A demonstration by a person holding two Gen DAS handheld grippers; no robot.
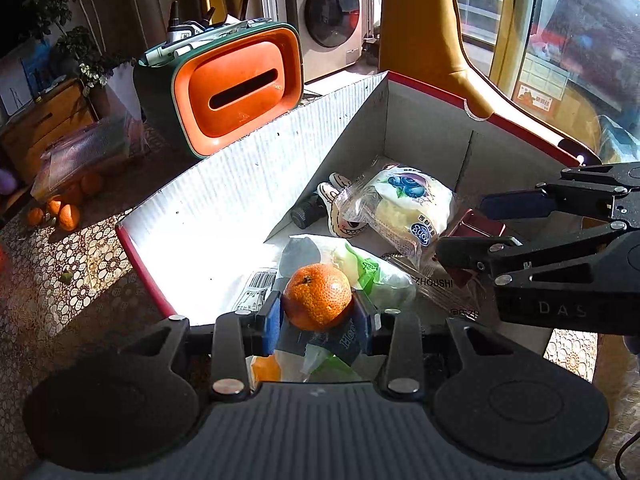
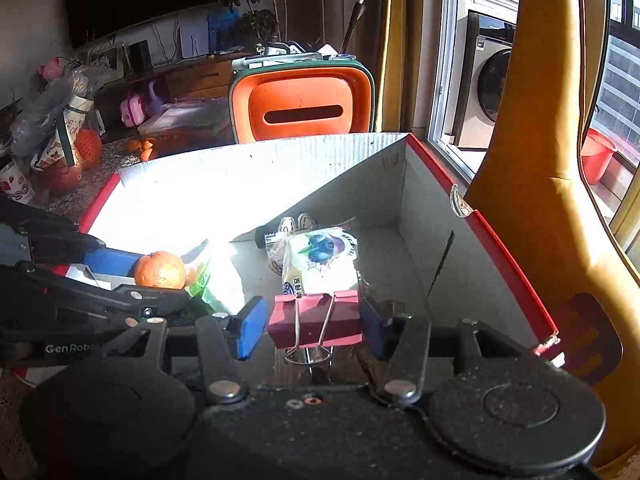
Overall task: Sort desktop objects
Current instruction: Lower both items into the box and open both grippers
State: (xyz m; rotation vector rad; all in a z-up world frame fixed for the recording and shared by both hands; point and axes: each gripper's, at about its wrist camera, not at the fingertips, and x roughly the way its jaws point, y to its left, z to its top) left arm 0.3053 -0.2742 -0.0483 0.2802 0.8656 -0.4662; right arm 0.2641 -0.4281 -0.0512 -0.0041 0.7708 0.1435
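Sunlight pours through a big window onto a bench with a lacy patterned cloth, and a washing machine stands behind. On the bench sits a cardboard box with red edges, and an orange and green basket stands behind it. Some things already lie in the box: a blueberry bun in a clear wrapper, a green and white bag, a little black bottle and a small white toy. The left gripper has its jaws pinching an orange just above the box. The right gripper has its jaws pinching a red paper clip over the box too. Both look ready to be dropped in. More oranges wait on the bench at the far left, so the sorting looks only partly done.
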